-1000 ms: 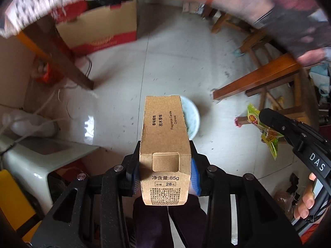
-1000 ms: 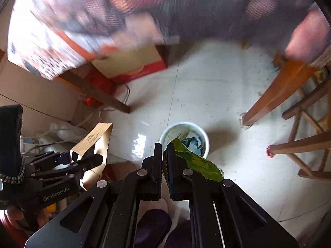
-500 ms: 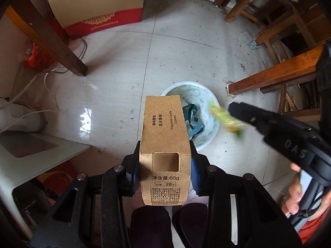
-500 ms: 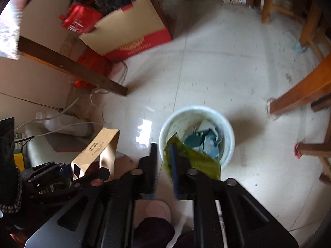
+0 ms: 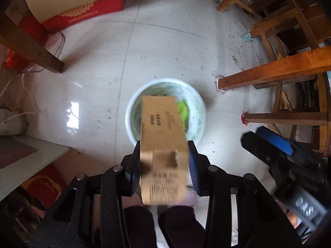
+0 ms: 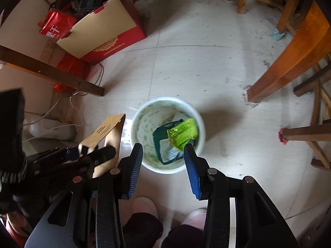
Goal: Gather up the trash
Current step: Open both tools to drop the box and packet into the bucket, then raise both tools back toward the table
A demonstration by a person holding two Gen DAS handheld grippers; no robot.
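Note:
A white bin [image 5: 201, 111] stands on the floor below both grippers; it also shows in the right wrist view [image 6: 142, 111]. My left gripper [image 5: 164, 144] holds a brown cardboard box [image 5: 163, 140] between its fingers, above the bin; the box is blurred and the jaws look slightly spread. The box also shows in the right wrist view [image 6: 108, 130], left of the bin. My right gripper [image 6: 163, 146] is open and empty above the bin's near rim. A green snack wrapper [image 6: 183, 133] lies in the bin on a teal packet [image 6: 165, 146].
A red and tan carton [image 6: 107, 33] stands at the back left by a dark wooden table leg [image 6: 53, 74]. Orange wooden legs [image 6: 289, 55] and chair rungs [image 6: 306, 132] are on the right. White cables [image 6: 51, 111] lie at the left. My feet [image 6: 144, 206] are below.
My right gripper opened and the green wrapper dropped into the bin. My left gripper moved over the bin with the box, which is now blurred and tilted.

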